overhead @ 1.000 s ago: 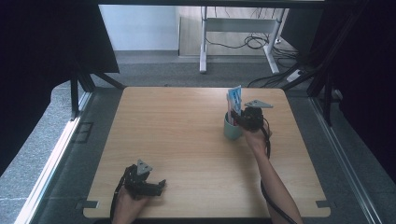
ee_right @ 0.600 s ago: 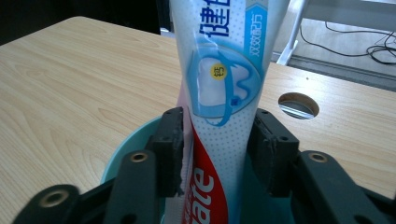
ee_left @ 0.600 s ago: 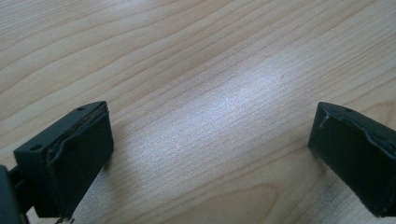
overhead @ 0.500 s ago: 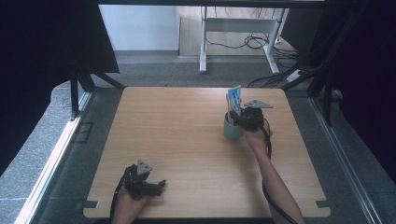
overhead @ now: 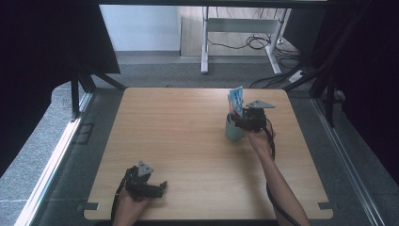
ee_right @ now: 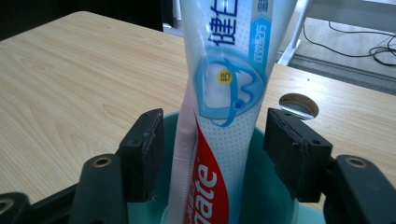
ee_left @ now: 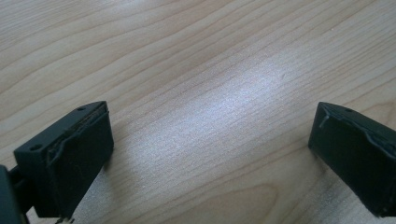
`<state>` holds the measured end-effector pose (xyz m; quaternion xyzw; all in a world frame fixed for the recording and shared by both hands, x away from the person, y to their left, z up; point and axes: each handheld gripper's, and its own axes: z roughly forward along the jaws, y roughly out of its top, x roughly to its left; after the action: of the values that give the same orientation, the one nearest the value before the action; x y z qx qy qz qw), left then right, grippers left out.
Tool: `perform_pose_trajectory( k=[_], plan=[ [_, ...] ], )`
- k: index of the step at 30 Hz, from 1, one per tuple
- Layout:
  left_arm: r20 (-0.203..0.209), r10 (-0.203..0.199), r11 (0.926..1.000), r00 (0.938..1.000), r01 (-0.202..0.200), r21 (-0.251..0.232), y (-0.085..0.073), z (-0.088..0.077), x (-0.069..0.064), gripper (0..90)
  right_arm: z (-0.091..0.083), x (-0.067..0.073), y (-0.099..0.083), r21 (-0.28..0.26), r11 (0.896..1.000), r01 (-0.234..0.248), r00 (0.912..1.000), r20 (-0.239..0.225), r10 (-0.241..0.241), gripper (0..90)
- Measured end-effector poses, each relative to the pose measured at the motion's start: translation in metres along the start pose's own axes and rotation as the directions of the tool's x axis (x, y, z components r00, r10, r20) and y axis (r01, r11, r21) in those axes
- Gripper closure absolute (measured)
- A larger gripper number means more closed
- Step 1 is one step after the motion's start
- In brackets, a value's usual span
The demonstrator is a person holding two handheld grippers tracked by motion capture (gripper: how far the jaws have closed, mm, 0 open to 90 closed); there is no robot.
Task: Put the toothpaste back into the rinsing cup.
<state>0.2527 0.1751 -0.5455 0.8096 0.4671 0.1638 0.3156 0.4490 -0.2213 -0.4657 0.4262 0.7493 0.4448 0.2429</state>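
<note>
Pale wood table (overhead: 188, 141), cables on the floor beyond. At about two o'clock stands a teal cup (overhead: 232, 130) holding a toothpaste tube (ee_right: 224, 107) and a pink toothbrush (ee_right: 183, 154). The right gripper (ee_right: 212, 144) has just been opening; its jaws flank the tube without pressing. Best to back straight off, level, so nothing tips. The left gripper (ee_left: 210, 154) rests open at seven o'clock.
</note>
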Motion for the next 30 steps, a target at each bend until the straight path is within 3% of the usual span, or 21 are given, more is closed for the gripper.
perform_pose_trajectory(
  k=[9,16,30],
  plan=[
    [0.000,0.000,1.0000,1.0000,0.000,0.000,0.000,0.000,0.000,0.0,-0.004,0.003,0.005,0.011,1.000,-0.005,0.9993,-0.037,0.005,28.8],
    [0.000,-0.001,1.0000,1.0000,0.001,-0.001,0.000,0.000,0.000,0.0,-0.003,0.006,0.005,0.047,0.999,0.018,0.9990,-0.041,-0.016,17.3],
    [0.000,0.000,1.0000,1.0000,0.000,0.000,0.000,0.000,0.000,0.0,-0.010,0.012,0.009,0.065,0.995,0.075,0.9959,-0.054,-0.072,2.4]
  ],
)
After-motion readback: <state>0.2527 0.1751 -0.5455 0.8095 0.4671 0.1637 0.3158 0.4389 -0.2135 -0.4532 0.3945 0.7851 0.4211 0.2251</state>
